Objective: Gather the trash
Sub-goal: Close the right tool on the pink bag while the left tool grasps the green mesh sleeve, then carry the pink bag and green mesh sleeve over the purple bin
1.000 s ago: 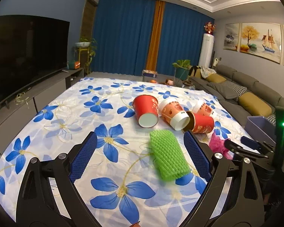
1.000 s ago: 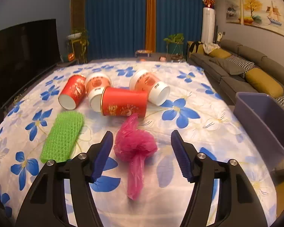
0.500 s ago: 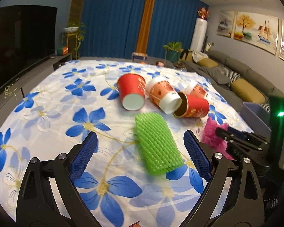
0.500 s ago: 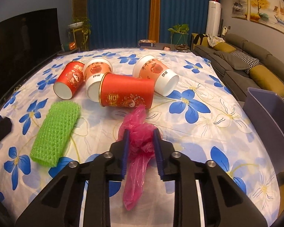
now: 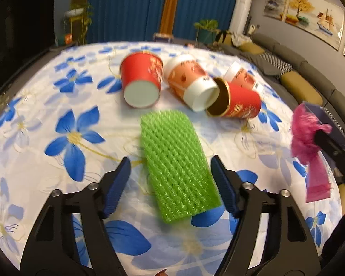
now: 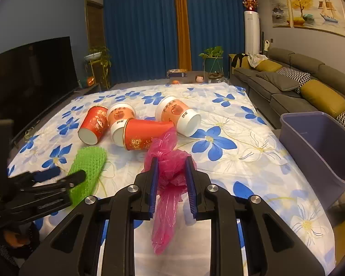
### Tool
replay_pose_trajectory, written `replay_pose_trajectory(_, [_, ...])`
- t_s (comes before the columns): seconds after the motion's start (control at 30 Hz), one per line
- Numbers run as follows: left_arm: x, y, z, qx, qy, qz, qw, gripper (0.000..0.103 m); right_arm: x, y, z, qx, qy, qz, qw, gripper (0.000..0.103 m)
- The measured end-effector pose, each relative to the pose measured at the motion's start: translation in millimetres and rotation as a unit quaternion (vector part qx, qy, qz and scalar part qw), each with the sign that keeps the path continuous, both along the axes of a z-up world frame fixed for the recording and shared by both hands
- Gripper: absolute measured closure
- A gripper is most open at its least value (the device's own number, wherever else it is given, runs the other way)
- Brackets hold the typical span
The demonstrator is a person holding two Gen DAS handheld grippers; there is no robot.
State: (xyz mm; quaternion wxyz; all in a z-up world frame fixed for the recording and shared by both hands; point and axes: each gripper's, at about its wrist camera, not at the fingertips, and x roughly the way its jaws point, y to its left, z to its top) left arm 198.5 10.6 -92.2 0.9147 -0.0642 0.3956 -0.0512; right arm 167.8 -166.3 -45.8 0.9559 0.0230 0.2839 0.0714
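Observation:
My right gripper [image 6: 171, 181] is shut on a crumpled pink plastic bag [image 6: 170, 168] and holds it lifted off the flowered tablecloth [image 6: 218, 165]; the bag also shows in the left wrist view [image 5: 308, 135]. My left gripper [image 5: 171, 188] is open, its jaws on either side of a green foam net sleeve [image 5: 177, 161], which also shows in the right wrist view [image 6: 88, 163]. Several paper cups lie on their sides beyond: a red one [image 5: 140, 80], an orange one [image 5: 191, 85] and a red open-mouthed one [image 5: 234, 101].
A grey-purple plastic bin [image 6: 322, 142] stands off the table's right edge. A sofa [image 6: 299, 80] runs along the right wall. A TV [image 6: 30, 73] stands at the left. Blue curtains hang at the back.
My right gripper closed on the pink bag and lifted it. My left gripper moved forward and down until the green net sleeve lies between its open jaws.

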Motion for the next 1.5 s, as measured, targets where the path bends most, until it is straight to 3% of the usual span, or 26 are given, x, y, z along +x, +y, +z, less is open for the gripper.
replay_pose_trajectory(0.13, [5.4,1.6,-9.6,-0.014,0.024,-0.012,0.9995,0.054,-5.5,-3.8,3.5,0.005,-0.006,0.002,1.0,0.079])
replay_pose_trajectory(0.3, [3.0,4.0,-8.2,-0.028,0.018,-0.013,0.9994,0.082,-14.1,-7.6,9.4,0.01,-0.015,0.006,1.0,0.079])
replay_pose_trajectory(0.4, [-1.8,7.4,-2.4,-0.037,0.008,-0.009,0.9992,0.088,-19.5,-9.3,11.5,0.012,-0.019,0.008,1.0,0.079])
replay_pose_trajectory(0.9, [-48.7,5.5,51.6,-0.037,-0.084,-0.017,0.9957,0.088,-38.0,-16.0,21.8,0.019,-0.038,0.008,0.999,0.079])
replay_pose_trajectory(1.5, [-51.1,-26.4,59.5,-0.026,-0.094,-0.046,0.9942,0.088,-46.8,-47.8,31.8,0.018,-0.055,-0.024,0.998,0.079])
